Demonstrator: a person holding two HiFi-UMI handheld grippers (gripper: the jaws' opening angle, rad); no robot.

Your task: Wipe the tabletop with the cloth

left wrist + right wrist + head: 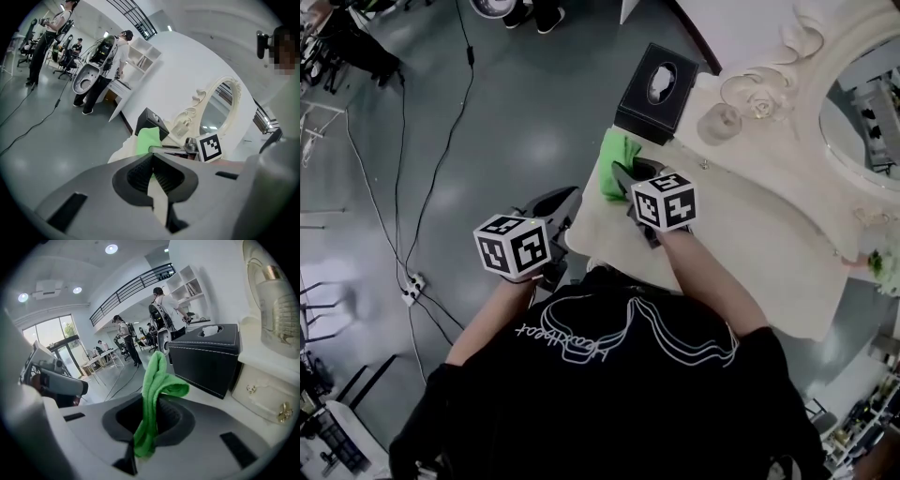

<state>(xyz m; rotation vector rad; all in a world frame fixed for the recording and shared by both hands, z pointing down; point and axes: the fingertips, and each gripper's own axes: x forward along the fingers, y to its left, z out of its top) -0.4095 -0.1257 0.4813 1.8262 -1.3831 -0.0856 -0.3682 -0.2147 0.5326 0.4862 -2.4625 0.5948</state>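
right gripper clamped on green microfibre cloth | left gripper jaws together, empty | risk: sweep may knock nearby black leather tissue box off cream tabletop

Green cloth bunched, clamped in right tool, at cream tabletop edge.

Black shirt, 6 o'clock in head view: white script wording across it, upside down to camera. Seems to read "Heartbeat", but strokes thin and reading unsure.

Left marker cube, 9 o'clock, and right marker cube, near centre: black-and-white square code patterns, no letters or digits.

Left gripper view, 3 o'clock: same kind of code square on one cube face, nothing to read.

Right gripper view: no legible text.
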